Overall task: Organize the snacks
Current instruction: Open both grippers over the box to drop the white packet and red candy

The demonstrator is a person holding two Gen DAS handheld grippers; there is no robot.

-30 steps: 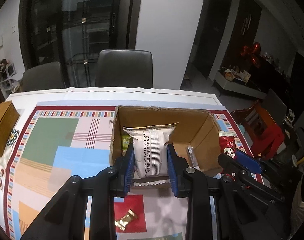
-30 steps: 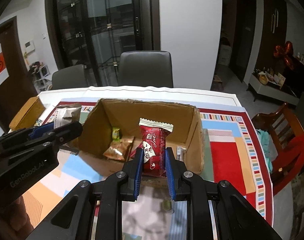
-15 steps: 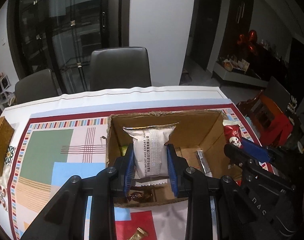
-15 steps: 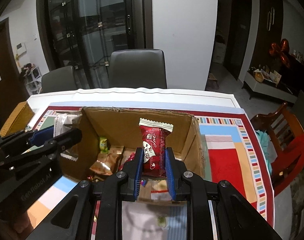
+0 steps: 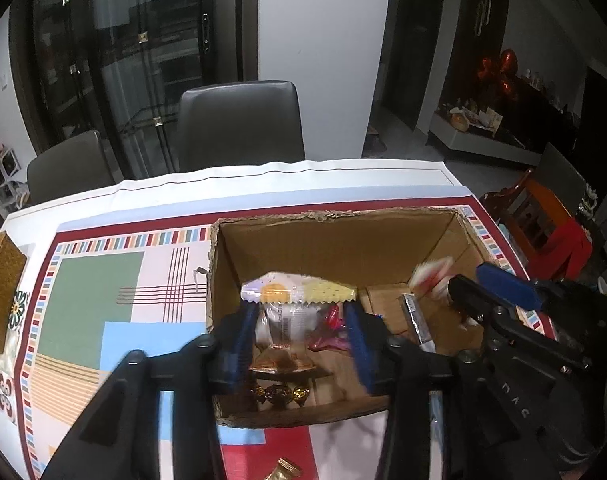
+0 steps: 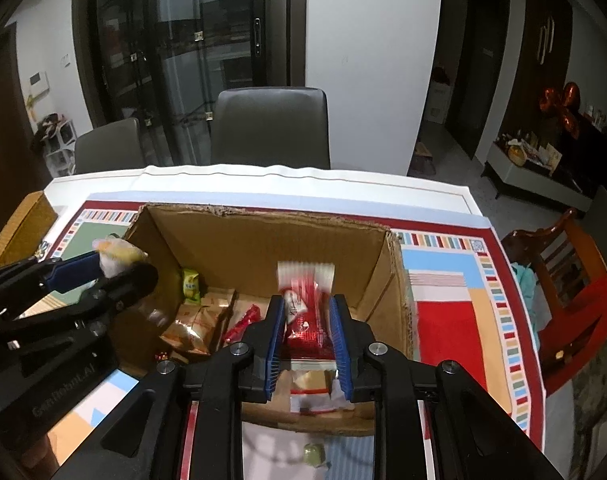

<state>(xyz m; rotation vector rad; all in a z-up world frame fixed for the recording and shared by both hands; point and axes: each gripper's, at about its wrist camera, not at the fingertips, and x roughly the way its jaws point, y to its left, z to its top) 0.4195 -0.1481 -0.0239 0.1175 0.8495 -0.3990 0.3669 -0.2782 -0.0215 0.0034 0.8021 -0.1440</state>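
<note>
We hold both grippers over the cardboard box (image 5: 335, 248). Our left gripper (image 5: 301, 344) has just been opening; the white snack pack (image 5: 291, 304) sits loose between its spread jaws, tipping at twelve o'clock. Our right gripper (image 6: 307, 340) has likewise just released; the red packet (image 6: 305, 312), blurred, hangs between its parted pads above the box floor.

Left gripper (image 5: 299, 338) and right gripper (image 6: 306, 334) angle downward, jaws just opening, pads parted
</note>
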